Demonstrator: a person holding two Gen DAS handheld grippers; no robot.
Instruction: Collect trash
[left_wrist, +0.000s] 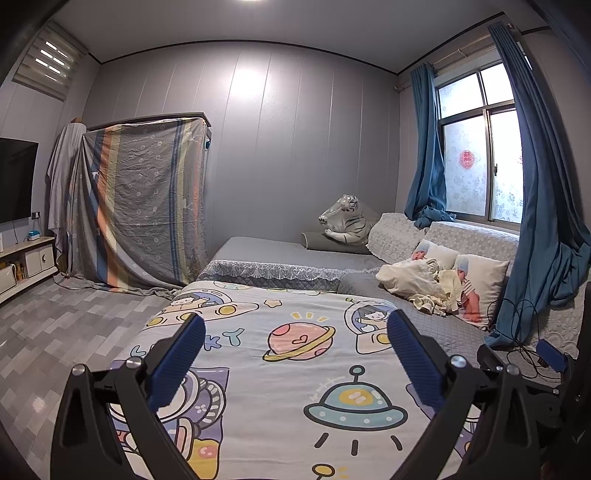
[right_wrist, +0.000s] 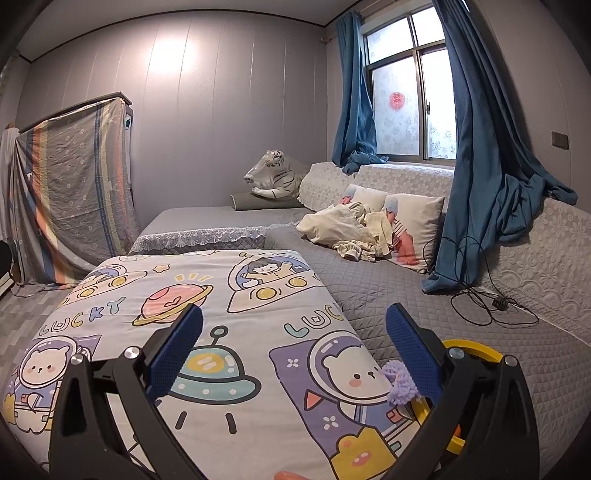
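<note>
Hovering over the cartoon quilt (left_wrist: 280, 354), I held my left gripper (left_wrist: 295, 336) and right gripper (right_wrist: 294, 328) wide open, both empty. No clear trash showed; the yellow ring (right_wrist: 476, 350) and purple fluff (right_wrist: 400, 384) lay just right of my right gripper, the nearer one.

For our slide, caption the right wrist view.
Open right gripper poised over a cartoon space-print quilt, yellow ring toy beside it.
</note>
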